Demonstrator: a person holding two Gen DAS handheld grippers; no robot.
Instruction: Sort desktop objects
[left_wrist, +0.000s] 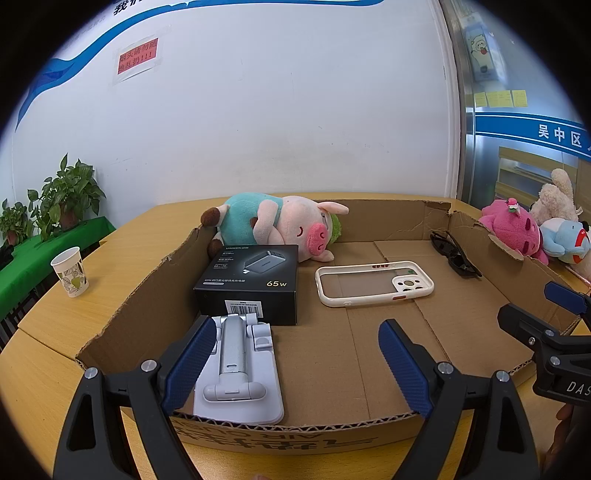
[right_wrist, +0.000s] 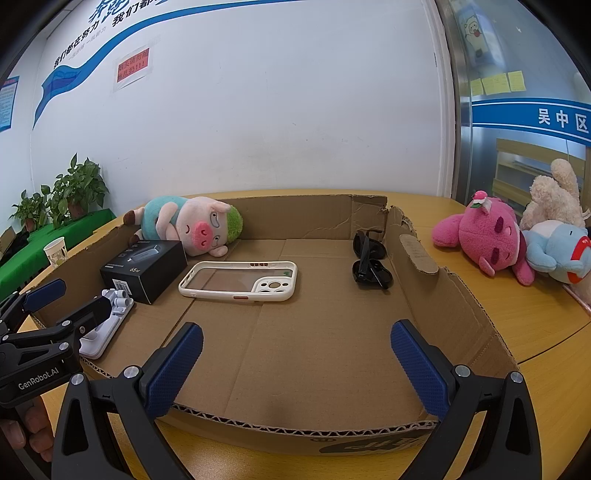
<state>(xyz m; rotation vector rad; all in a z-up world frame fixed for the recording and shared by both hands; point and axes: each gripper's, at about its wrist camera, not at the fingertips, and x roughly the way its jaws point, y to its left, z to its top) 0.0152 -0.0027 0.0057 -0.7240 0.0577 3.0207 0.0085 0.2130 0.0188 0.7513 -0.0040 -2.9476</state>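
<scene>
Wooden table (left_wrist: 55, 325) carries a cardboard tray (left_wrist: 369, 432) holding, left to right, phone stand (left_wrist: 240, 369), charger box (left_wrist: 251, 280), phone case (left_wrist: 373, 284) and sunglasses (left_wrist: 454, 254); left gripper (left_wrist: 295, 365) and right gripper (right_wrist: 295, 369) hover apart, empty, so a next pick apparently awaits.

Your desk (right_wrist: 517, 325) carries the box (right_wrist: 458, 295), a paper cup (left_wrist: 70, 272) at its left, and plush toys (right_wrist: 484, 240) at its right.
</scene>
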